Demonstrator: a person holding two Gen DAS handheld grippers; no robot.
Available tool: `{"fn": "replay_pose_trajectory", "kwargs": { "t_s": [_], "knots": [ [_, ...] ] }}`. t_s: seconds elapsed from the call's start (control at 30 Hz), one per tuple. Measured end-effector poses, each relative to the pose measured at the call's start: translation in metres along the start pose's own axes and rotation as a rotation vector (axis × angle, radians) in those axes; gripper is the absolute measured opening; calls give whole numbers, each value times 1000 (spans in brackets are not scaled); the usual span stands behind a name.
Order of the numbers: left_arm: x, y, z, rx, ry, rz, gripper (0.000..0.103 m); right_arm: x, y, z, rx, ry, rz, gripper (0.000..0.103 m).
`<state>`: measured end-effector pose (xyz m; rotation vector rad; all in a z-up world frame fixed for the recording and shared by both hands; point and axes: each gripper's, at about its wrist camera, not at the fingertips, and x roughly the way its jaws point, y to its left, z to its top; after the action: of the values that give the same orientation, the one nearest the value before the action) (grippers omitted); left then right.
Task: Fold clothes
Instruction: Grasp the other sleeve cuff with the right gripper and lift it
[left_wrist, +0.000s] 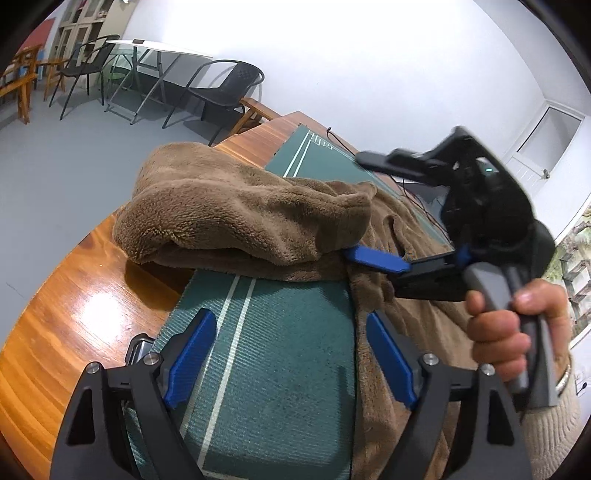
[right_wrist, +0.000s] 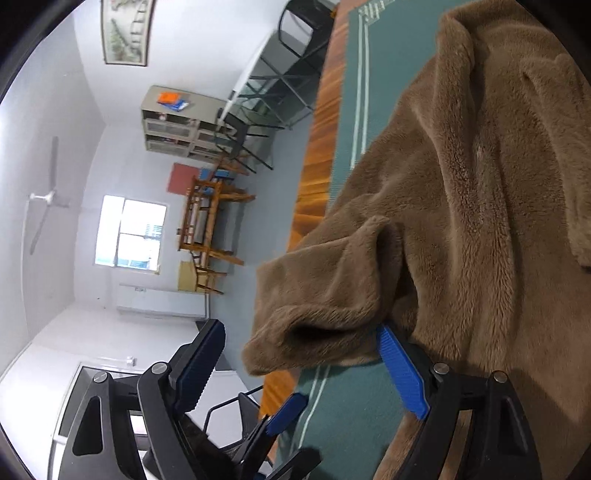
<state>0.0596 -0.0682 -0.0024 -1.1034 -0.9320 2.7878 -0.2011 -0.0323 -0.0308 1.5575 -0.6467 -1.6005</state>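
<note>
A brown fleece garment (left_wrist: 240, 214) lies across the green mat (left_wrist: 280, 354), with one end folded back into a thick roll. My left gripper (left_wrist: 291, 317) hovers open over bare mat just in front of that roll, nothing between its blue pads (left_wrist: 192, 358). A hand (left_wrist: 498, 332) holds my right gripper (left_wrist: 354, 205) at the roll's right end. It is open, its lower blue finger (left_wrist: 376, 258) slipped under the fabric and the upper one above it. In the right wrist view the garment's rolled end (right_wrist: 325, 295) sits between the wide-apart fingers of the right gripper (right_wrist: 301, 328).
The mat lies on a wooden table (left_wrist: 74, 325) whose left edge runs close by. A black cable (left_wrist: 413, 192) trails on the mat behind the garment. Chairs (left_wrist: 221, 96) and a glass table (left_wrist: 159, 48) stand on the grey floor beyond. The left gripper (right_wrist: 295, 435) shows low in the right wrist view.
</note>
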Motion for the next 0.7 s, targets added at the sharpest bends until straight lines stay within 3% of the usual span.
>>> {"fn": "replay_pose_trajectory", "kwargs": {
  "t_s": [0.2, 0.27, 0.33, 0.43, 0.53, 0.7],
  "knots": [
    [-3, 5, -2, -24, -7, -32, 87, 10, 10, 4, -40, 8, -59, 86],
    [-4, 7, -2, -31, -9, -43, 87, 12, 13, 5, -82, 5, -101, 77],
    [-4, 7, -2, -35, -10, -50, 87, 14, 15, 5, -124, 2, -138, 54],
    [-4, 8, -2, -42, -12, -58, 87, 16, 17, 4, -163, -1, -181, 47],
    [-6, 10, -4, -48, -13, -65, 87, 16, 19, 1, -175, -13, -198, 47],
    [-7, 10, -5, -52, -13, -66, 87, 22, -1, 8, -62, 8, -143, 50]
  ]
}}
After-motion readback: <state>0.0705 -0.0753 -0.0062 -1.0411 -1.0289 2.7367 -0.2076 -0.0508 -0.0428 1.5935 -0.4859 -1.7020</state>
